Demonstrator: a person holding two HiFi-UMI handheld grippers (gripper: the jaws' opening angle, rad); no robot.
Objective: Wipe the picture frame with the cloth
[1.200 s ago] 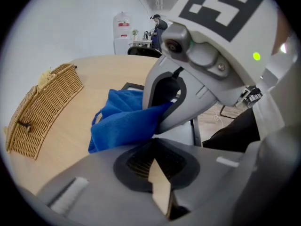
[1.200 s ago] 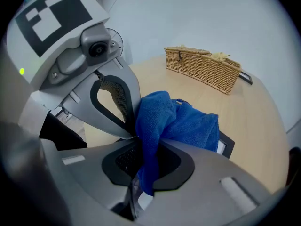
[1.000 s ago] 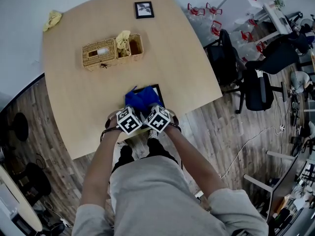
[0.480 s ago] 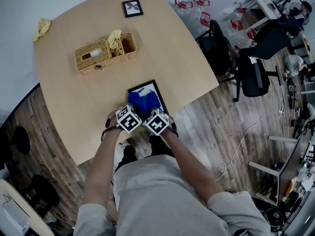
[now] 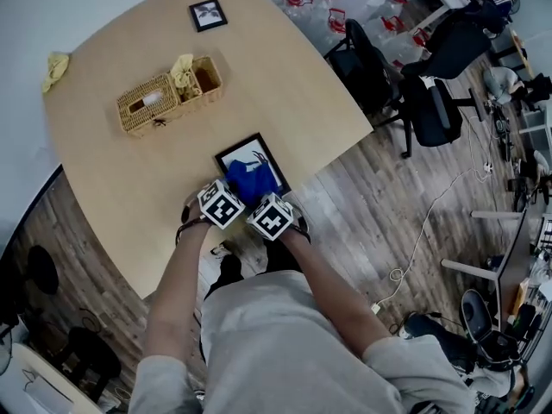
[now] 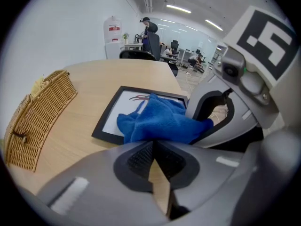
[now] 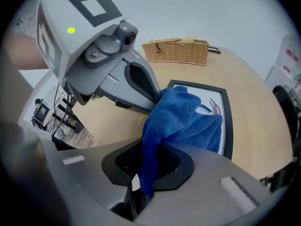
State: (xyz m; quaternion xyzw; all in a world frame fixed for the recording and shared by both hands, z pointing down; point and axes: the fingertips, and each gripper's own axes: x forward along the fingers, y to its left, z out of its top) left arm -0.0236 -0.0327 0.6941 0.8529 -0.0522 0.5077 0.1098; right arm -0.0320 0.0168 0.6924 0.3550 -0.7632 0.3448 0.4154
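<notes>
My right tongs [image 7: 143, 169] are clamped on the blue cloth [image 7: 181, 119], which is bunched on the picture frame [image 5: 246, 152] at the wooden counter's [image 5: 285, 84] six o'clock edge; left tongs [image 6: 153, 149] pressed together, empty; wicker basket [image 5: 159, 102] at eleven o'clock; plank floor [image 5: 362, 205], office chairs [image 5: 431, 102] at two o'clock.

A wicker basket [image 5: 168, 95] sits on the bench's [image 5: 285, 84] far half, a small framed photo [image 5: 208, 14] beyond it. A yellow rag [image 5: 56, 64] lies far left.
</notes>
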